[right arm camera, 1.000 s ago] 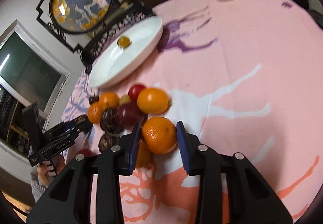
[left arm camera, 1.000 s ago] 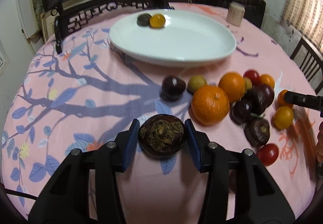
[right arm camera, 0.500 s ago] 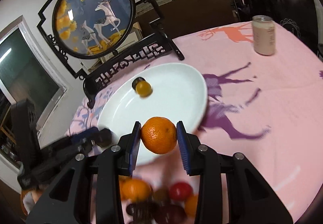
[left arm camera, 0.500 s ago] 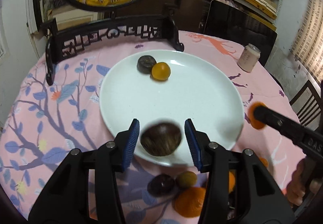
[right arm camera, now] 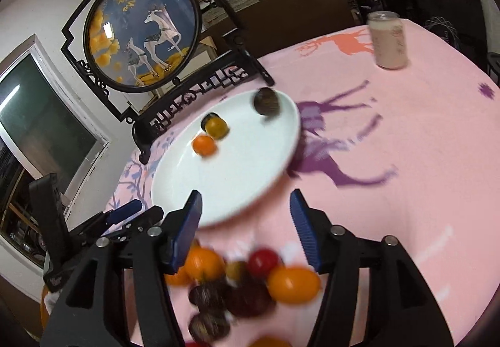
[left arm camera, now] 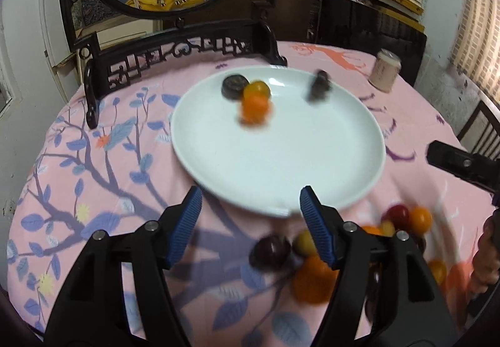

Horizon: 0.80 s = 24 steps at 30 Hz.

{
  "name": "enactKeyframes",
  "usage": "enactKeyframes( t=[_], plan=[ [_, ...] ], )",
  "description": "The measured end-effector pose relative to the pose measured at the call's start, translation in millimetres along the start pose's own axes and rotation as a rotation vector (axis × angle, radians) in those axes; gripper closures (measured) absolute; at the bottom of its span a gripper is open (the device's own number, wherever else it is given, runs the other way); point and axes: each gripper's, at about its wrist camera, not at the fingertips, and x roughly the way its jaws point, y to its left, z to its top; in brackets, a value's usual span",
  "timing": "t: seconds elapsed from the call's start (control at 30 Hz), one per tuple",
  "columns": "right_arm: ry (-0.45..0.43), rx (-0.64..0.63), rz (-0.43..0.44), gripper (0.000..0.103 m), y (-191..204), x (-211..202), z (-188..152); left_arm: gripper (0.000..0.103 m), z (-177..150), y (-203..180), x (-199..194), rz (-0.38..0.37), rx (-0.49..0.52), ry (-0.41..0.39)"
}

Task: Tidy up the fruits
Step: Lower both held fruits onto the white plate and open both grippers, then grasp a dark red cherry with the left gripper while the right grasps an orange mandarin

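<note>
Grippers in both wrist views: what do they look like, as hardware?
Both are alike: the left gripper and right gripper have matte black angular plastic arms with silver screw heads, each ending in blue ribbed pads. Seen from the side, the left one's black body is boxy. No cables or sleeves show.

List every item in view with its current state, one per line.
left gripper: jaws opening, nothing between them
right gripper: jaws opening, nothing between them
white plate: holds four fruits
orange: on plate, blurred
dark fruit: on plate near far rim, blurred
fruit pile: on the tablecloth, off the plate
can: upright
</note>
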Motion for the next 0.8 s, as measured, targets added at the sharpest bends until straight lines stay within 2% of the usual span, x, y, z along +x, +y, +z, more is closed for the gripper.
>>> enactKeyframes(
  t=[0.2,0.3,0.5,0.67,0.8],
  plan=[
    [-0.006,0.006,-0.026,0.039,-11.1,-27.7,-28.3,0.035,-20.1,-5.8,1.3,-0.009,0.045,0.045],
    [-0.022,0.007,-0.025,0.036,-11.9,-32.1,-27.5,0.035,-21.3,1.7,5.6,-0.038,0.012,0.068],
    [0.001,0.007,-0.033,0.036,-12.5,-28.7,-27.6,0.038,-21.3,17.0,15.9,-0.142,-0.084,0.123],
    [0.009,0.012,-0.037,0.036,-13.7,-27.6,-27.6,0.043,-21.5,18.8,18.6,-0.197,-0.122,0.147],
    [0.026,0.021,-0.034,0.036,-14.8,-24.6,-28.5,0.055,-21.7,19.4,18.1,-0.243,-0.146,0.16]
  ],
)
